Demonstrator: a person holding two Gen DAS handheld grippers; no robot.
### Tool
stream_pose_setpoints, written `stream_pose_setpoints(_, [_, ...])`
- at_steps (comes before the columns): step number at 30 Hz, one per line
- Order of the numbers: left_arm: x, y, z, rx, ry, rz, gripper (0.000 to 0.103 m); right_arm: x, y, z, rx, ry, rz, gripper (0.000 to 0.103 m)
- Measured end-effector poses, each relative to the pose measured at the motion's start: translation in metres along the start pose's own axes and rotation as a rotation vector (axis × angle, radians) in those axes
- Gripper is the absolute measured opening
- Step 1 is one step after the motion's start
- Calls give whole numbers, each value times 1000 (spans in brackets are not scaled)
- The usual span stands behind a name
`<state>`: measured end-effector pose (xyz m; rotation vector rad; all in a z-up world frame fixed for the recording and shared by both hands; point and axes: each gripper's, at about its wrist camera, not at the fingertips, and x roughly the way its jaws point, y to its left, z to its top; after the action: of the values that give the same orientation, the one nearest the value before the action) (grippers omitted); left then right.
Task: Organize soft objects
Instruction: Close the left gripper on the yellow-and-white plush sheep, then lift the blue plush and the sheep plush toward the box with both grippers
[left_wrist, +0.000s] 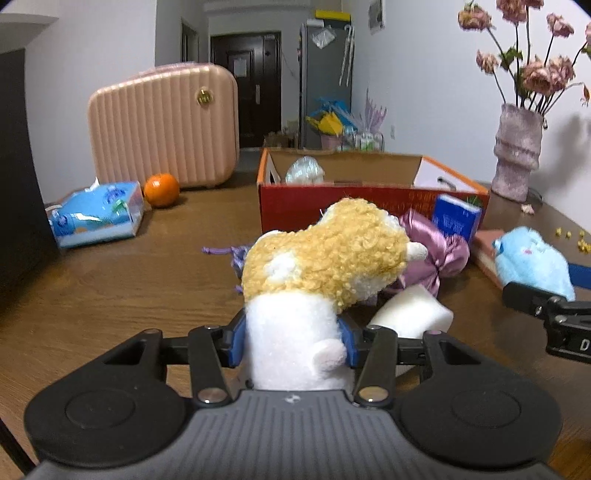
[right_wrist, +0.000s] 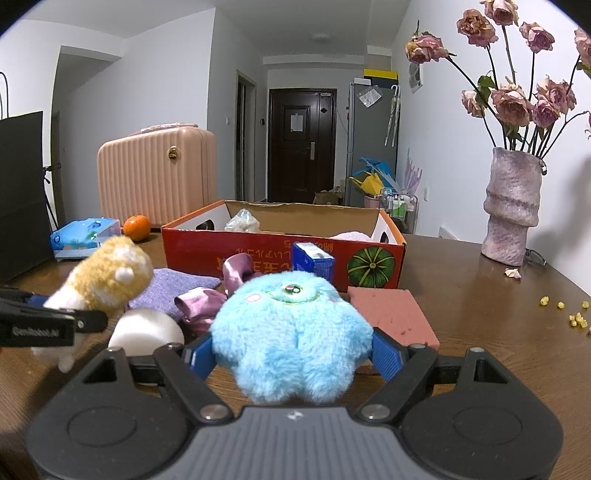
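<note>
A: What is shown in the left wrist view?

B: The left claw (left_wrist: 293, 341) is closed on the white base of the yellow plush (left_wrist: 325, 254), which is held in front of the box (left_wrist: 369, 203). Just before the box a satin pouch (left_wrist: 432, 240), a sponge (left_wrist: 413, 314) and a blue carton (left_wrist: 456, 218) are seen on the desk (left_wrist: 129, 280). Something pale is already seen inside the box. Left of the box, tissues (left_wrist: 96, 214) and an orange (left_wrist: 161, 189) are set.

A: And the right wrist view?

B: The right claw (right_wrist: 293, 354) is closed around the blue plush (right_wrist: 291, 332), held before the box (right_wrist: 258, 254). A purple cloth (right_wrist: 173, 288), the pouch (right_wrist: 207, 302), the sponge (right_wrist: 146, 330) and a red block (right_wrist: 391, 314) are left on the desk (right_wrist: 480, 325) in front of the box.

A: How far along is the task judged to be?

B: An early-to-middle stage is judged: a couple of items appear boxed, two plushes are gripped but not yet placed, and the cloth, pouch and sponge are still to be gathered.
</note>
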<state>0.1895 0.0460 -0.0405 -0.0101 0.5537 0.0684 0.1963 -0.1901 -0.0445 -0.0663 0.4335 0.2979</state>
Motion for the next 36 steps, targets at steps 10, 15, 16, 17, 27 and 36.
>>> stream_pose_setpoints(10, [-12,1,3,-10,-58,0,49,-4,1,-2,-2,-21,2,83])
stream_pose_setpoints(15, [-17,2,2,-11,-75,-4,49,-7,0,-2,0,-34,3,83])
stream_pose_setpoints(16, [-18,1,2,-11,-79,-6,49,-8,0,-1,1,-38,3,83])
stream_pose_setpoints(17, [-19,1,3,-12,-83,-8,49,-8,-1,-1,1,-44,1,83])
stream_pose_setpoints(27, [-25,-3,14,-12,-105,-32,49,-10,-4,15,-8,-96,-13,83])
stream_pose_setpoints(36, [-26,-11,33,-1,-138,-40,49,-7,-6,34,-26,-140,-27,83])
